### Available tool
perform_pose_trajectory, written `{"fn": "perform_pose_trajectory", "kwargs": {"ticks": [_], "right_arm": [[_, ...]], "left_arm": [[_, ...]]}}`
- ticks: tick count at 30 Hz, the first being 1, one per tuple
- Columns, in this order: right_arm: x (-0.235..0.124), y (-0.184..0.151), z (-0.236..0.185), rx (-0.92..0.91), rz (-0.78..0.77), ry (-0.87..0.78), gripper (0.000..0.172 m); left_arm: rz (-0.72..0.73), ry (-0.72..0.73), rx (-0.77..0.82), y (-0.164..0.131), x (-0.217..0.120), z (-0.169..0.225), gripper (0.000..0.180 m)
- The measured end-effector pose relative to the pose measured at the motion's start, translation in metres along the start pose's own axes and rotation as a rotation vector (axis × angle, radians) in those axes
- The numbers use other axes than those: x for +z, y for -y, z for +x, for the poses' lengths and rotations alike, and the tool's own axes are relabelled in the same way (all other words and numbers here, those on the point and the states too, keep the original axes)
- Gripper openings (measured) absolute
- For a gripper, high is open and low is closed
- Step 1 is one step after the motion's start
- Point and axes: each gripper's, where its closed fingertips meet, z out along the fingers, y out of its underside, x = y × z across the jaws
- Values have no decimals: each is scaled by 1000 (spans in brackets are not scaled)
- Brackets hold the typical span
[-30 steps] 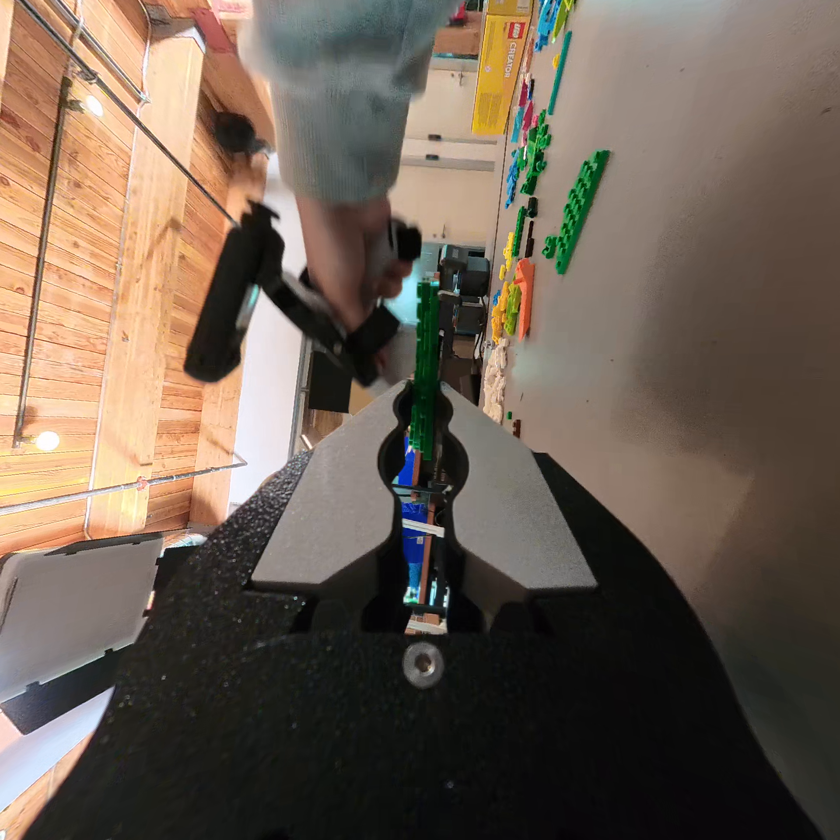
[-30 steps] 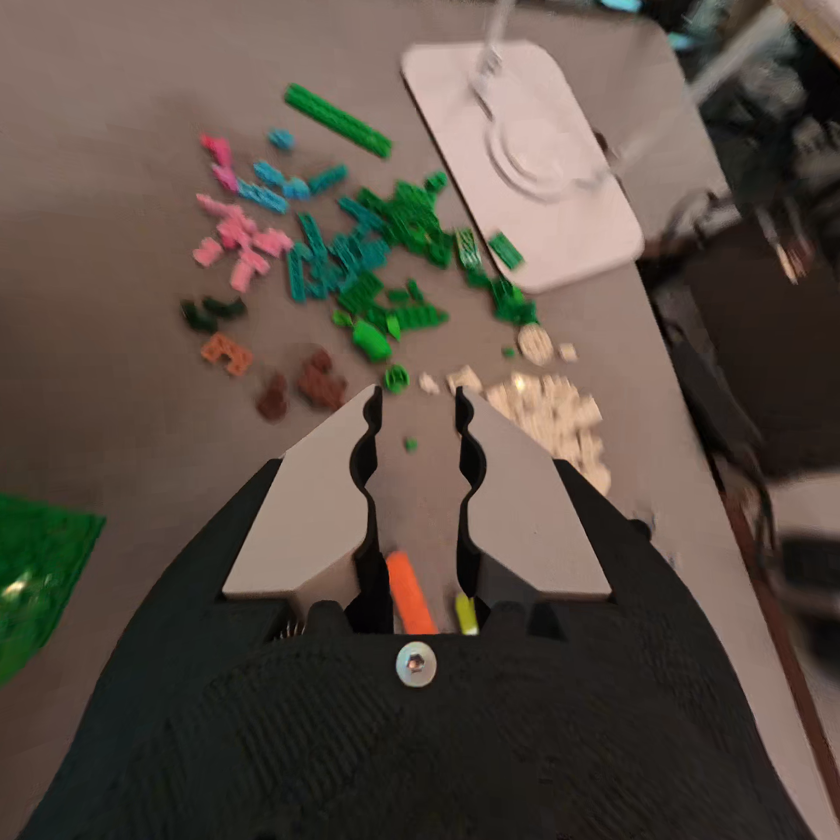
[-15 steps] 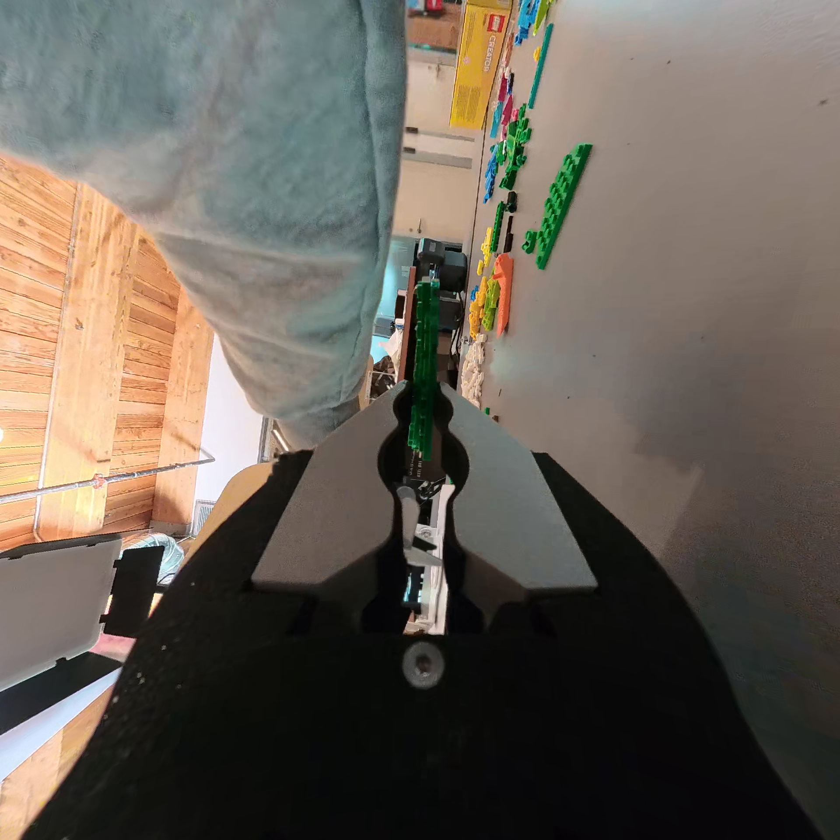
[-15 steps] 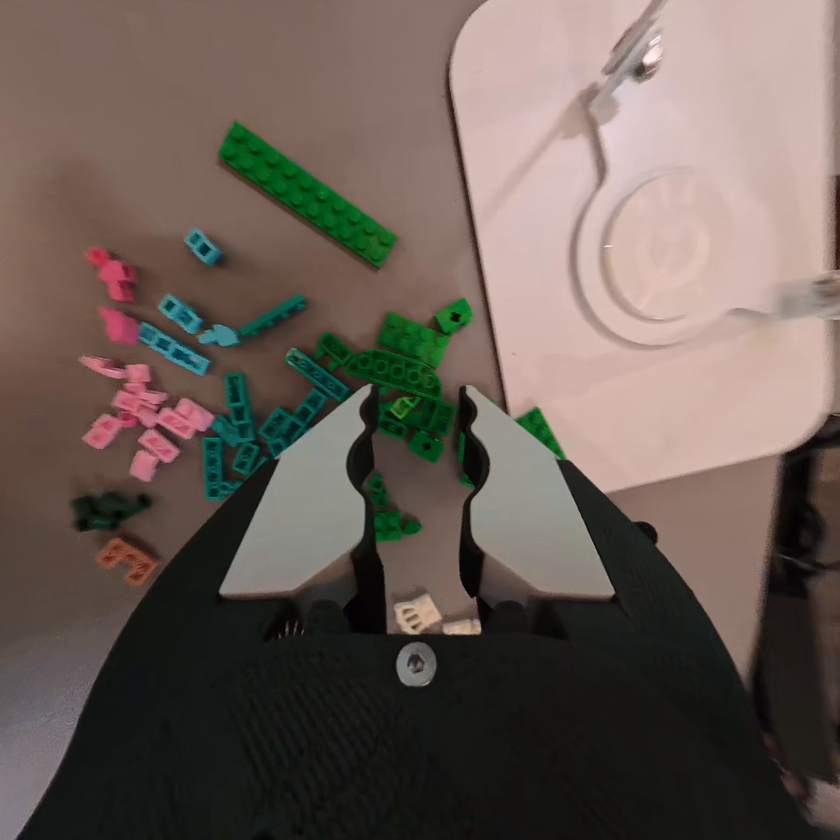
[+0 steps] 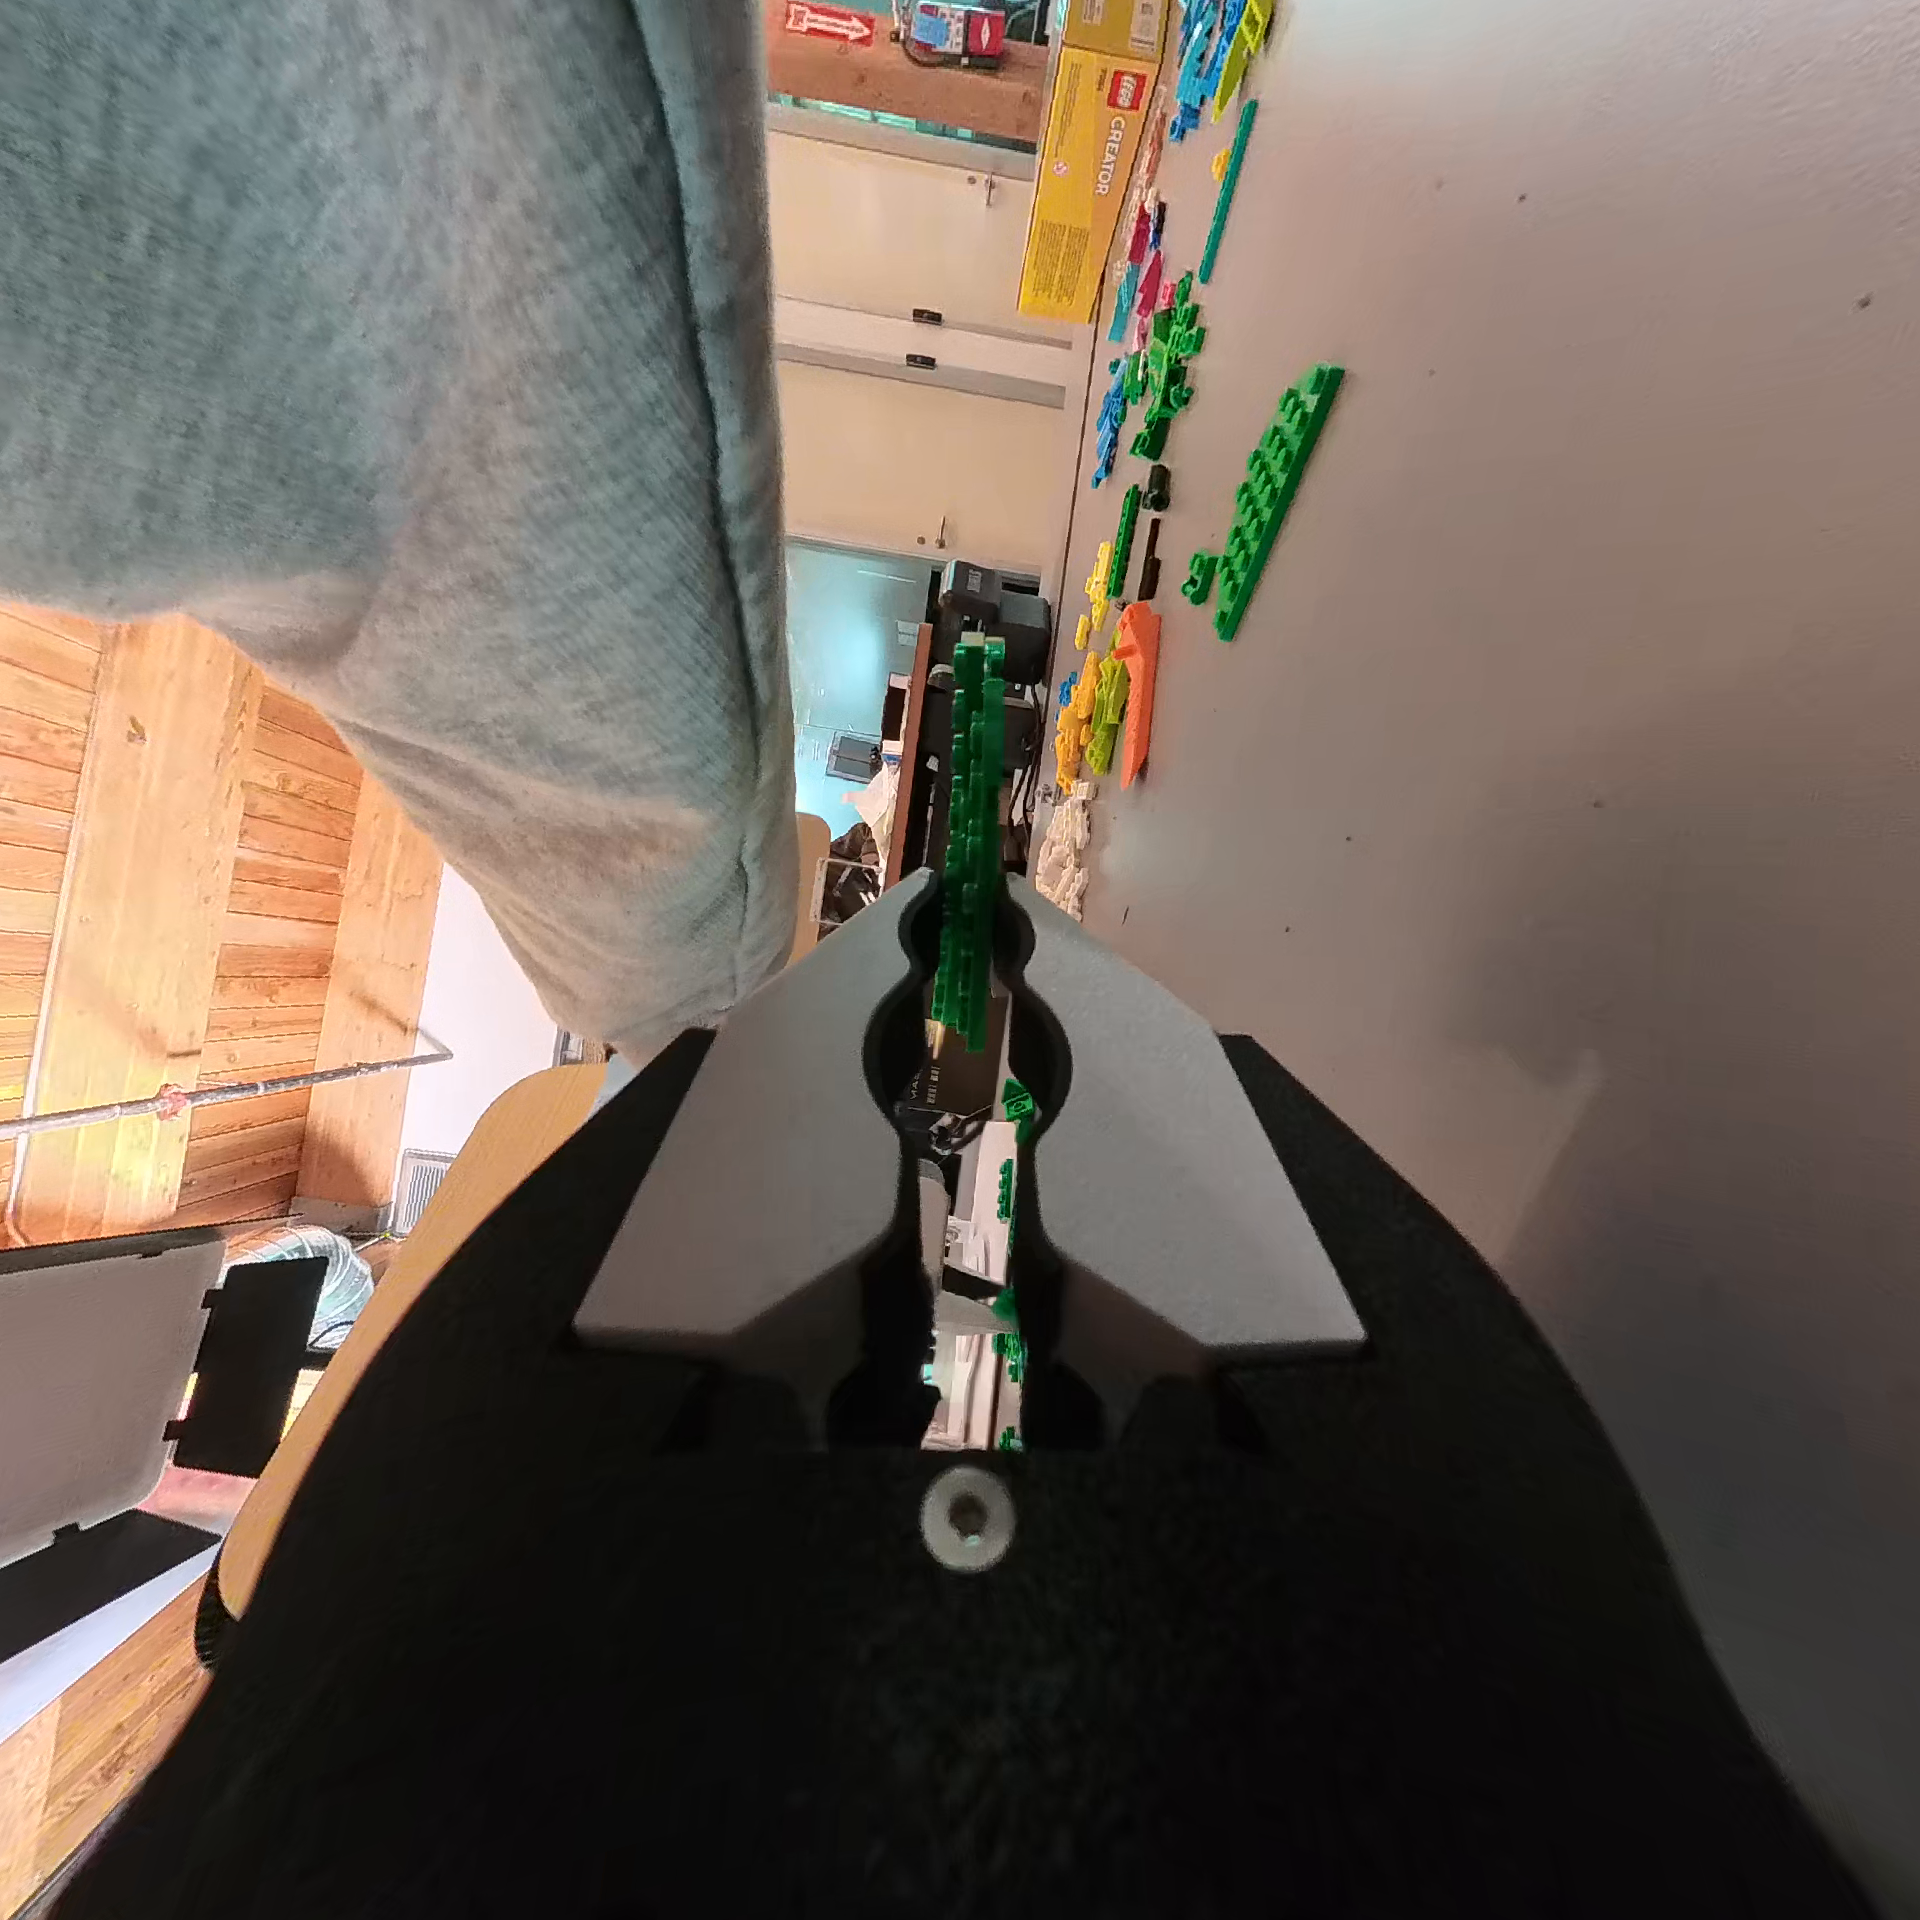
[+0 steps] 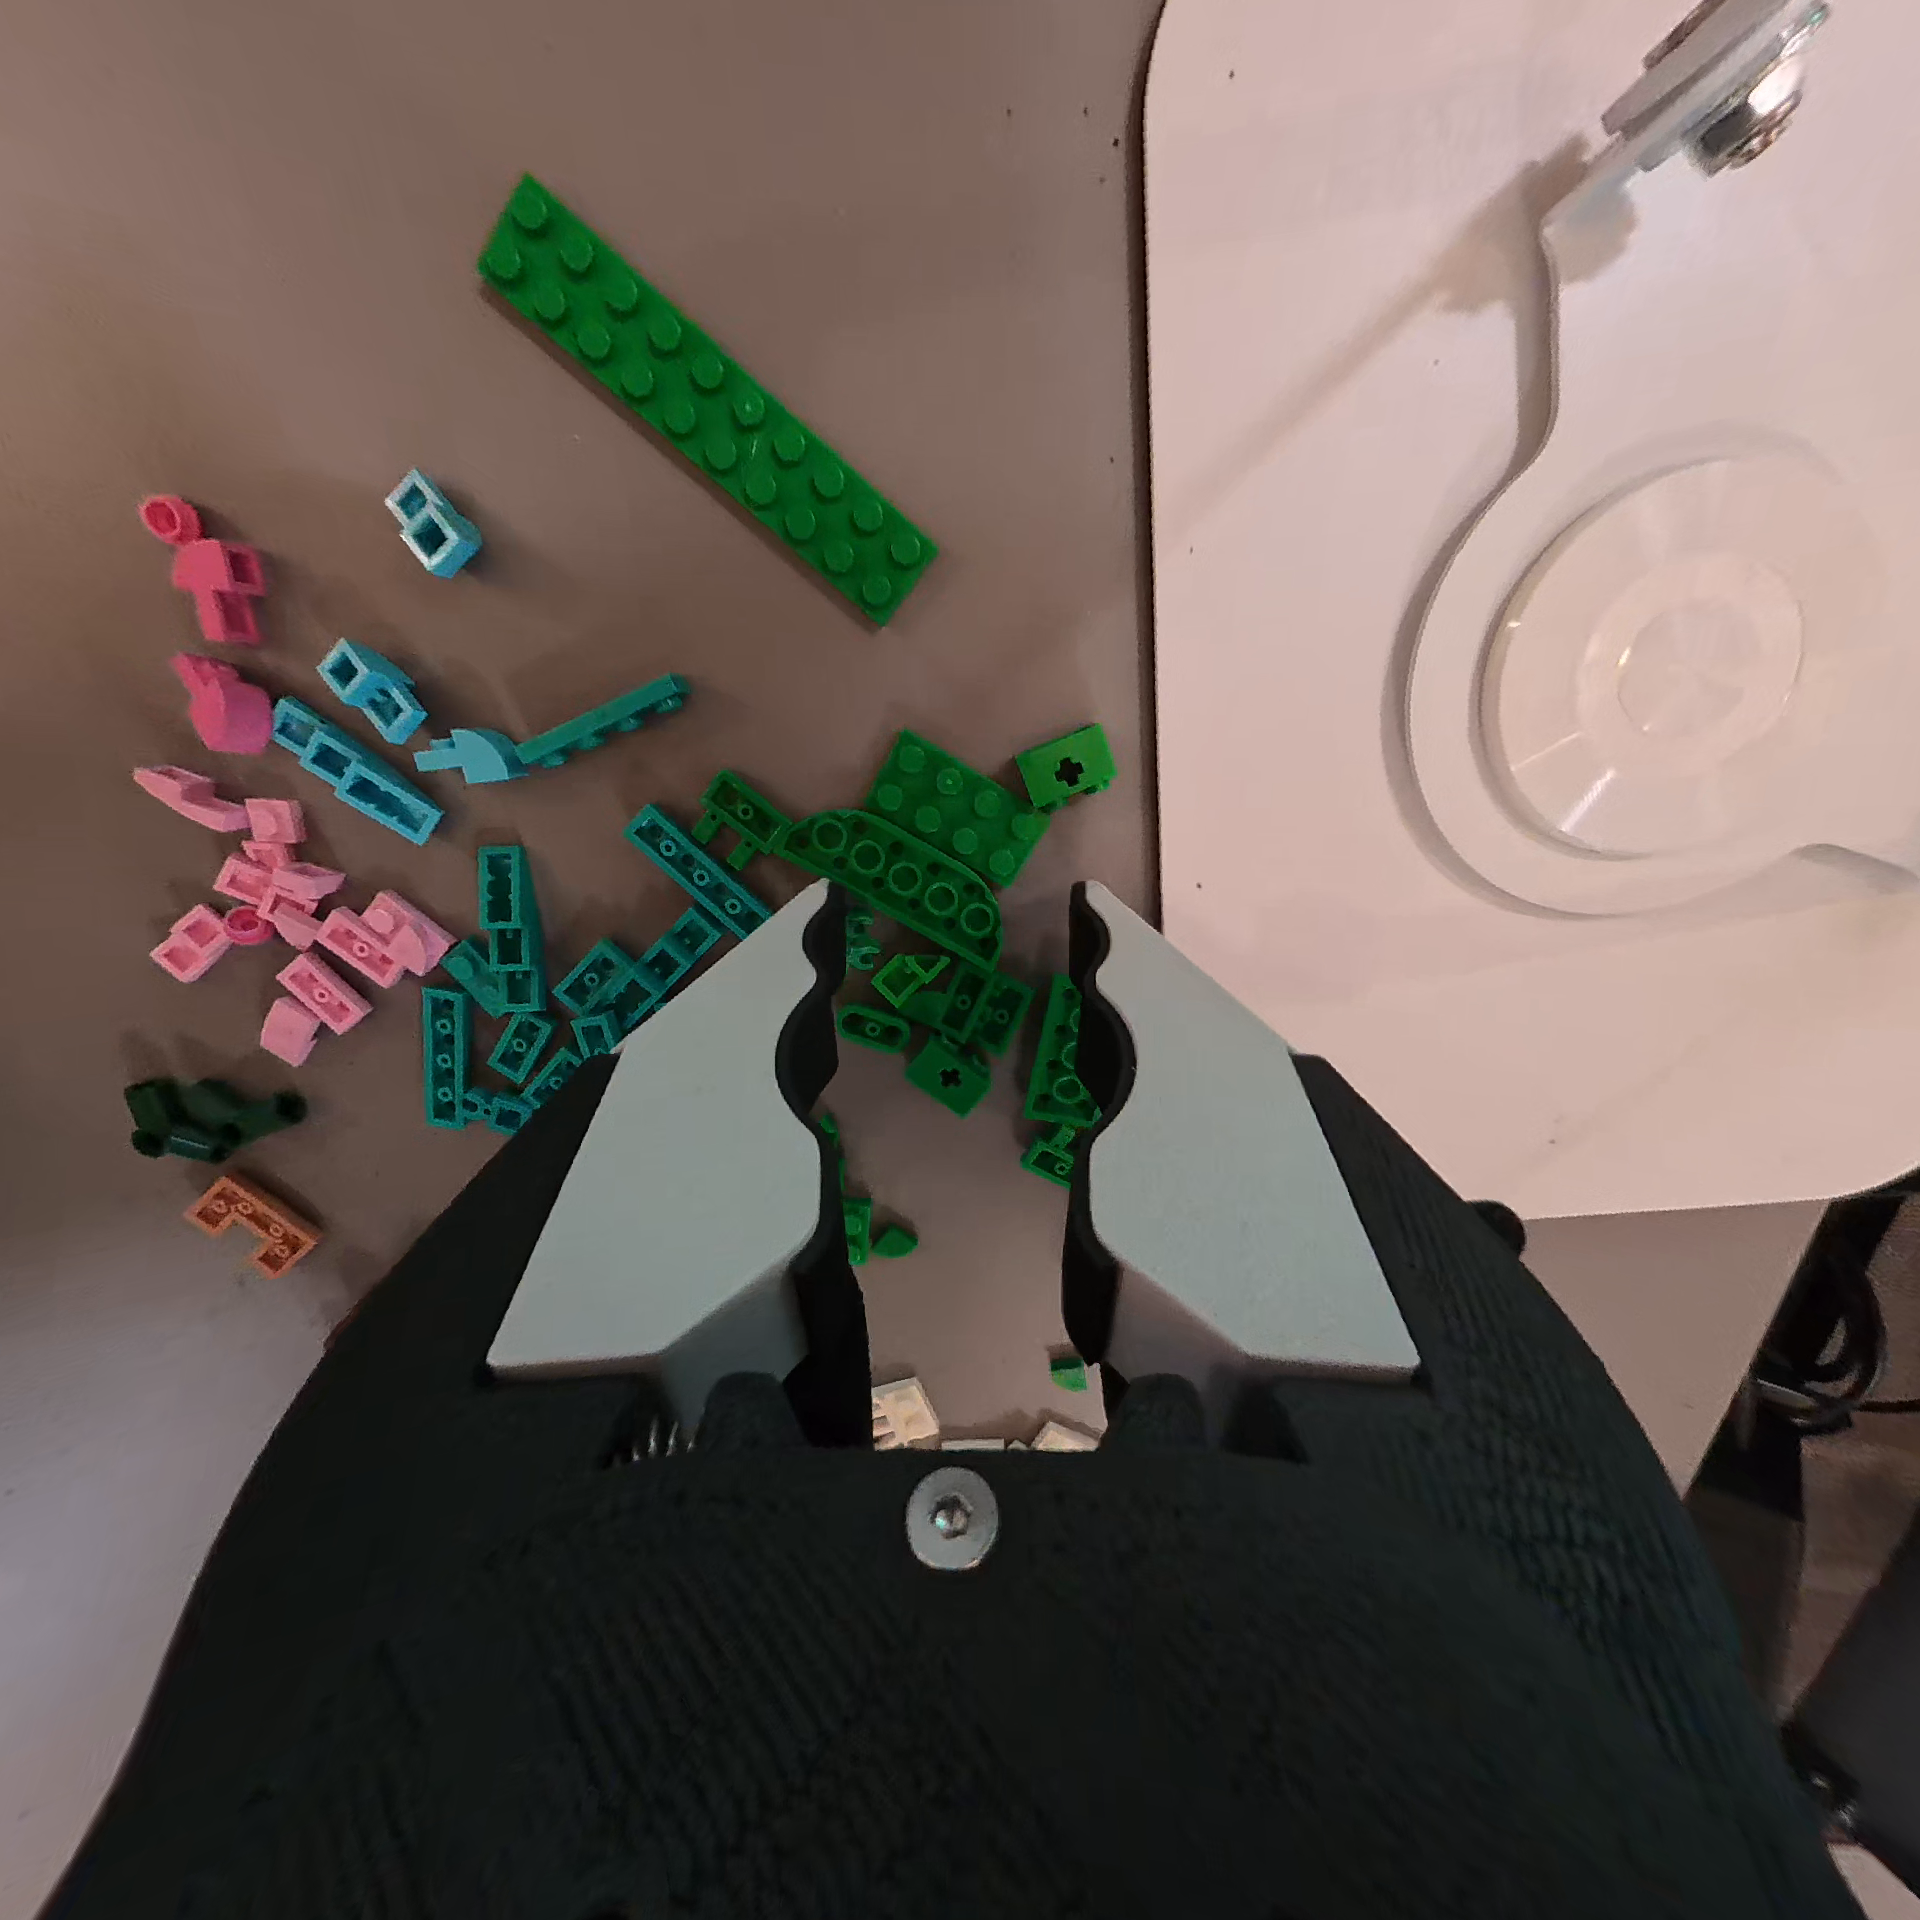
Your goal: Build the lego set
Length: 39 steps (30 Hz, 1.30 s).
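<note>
My left gripper (image 5: 968, 896) is shut on a green studded plate (image 5: 975, 790), held edge-on and clear of the grey table (image 5: 1558, 727), which fills the right side of the rolled left wrist view. My right gripper (image 6: 951, 899) is open and empty, hovering over a pile of small green pieces (image 6: 940, 1013). A curved green plate (image 6: 899, 873) lies just ahead of its fingertips. A long green plate (image 6: 707, 400) lies farther off on the table.
Teal pieces (image 6: 520, 987), blue pieces (image 6: 364, 743) and pink pieces (image 6: 281, 914) lie left of the green pile. A white base with a clear disc (image 6: 1558, 623) sits right. A grey sleeve (image 5: 416, 416) fills the left wrist view's upper left. A yellow box (image 5: 1086, 177) stands far off. Some 30 cm of space lies between my two pairs of fingers.
My right gripper moved forward over the table to the green pile and its jaws opened wider. The left gripper kept the green plate pinched while the sleeve moved across its view.
</note>
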Motion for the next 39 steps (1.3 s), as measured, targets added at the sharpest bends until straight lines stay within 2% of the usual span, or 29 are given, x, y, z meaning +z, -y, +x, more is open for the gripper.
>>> {"fn": "perform_pose_trajectory", "kwargs": {"ticks": [4, 6, 14, 19, 22, 24, 26, 29, 31, 34, 39], "right_arm": [[3, 0, 0, -29, -20, -30, 19], [3, 0, 0, -73, -16, -65, 13], [-7, -12, 0, -263, 13, -244, 13], [-54, -27, -14, -381, 92, -460, 13], [-92, -64, -38, -436, 96, -610, 13], [-115, -103, -56, -514, 24, -750, 13], [-133, -138, -79, -650, -84, -926, 12], [-130, -170, -132, -856, -198, -1076, 13], [-117, -182, -164, -968, -282, -1122, 12], [-114, -193, -190, -1117, -502, -1221, 12], [-104, -197, -205, -1130, -536, -1248, 12]], "left_arm": [[1, -2, 0, 0, 0, 1, 5], [1, -5, 1, 0, 0, 1, 5], [2, -5, -5, -1, -1, 1, 6], [3, -2, -12, -2, -1, 0, 6], [-5, 8, -21, -4, -1, -3, 6], [-74, 82, -48, -16, -1, -17, 6], [-169, 195, -161, -39, -6, -41, 6], [-238, 252, -326, -66, -13, -55, 6], [-261, 272, -373, -74, -16, -58, 6], [-259, 268, -377, -73, -15, -57, 5], [-239, 235, -313, -63, -11, -51, 5]]}}
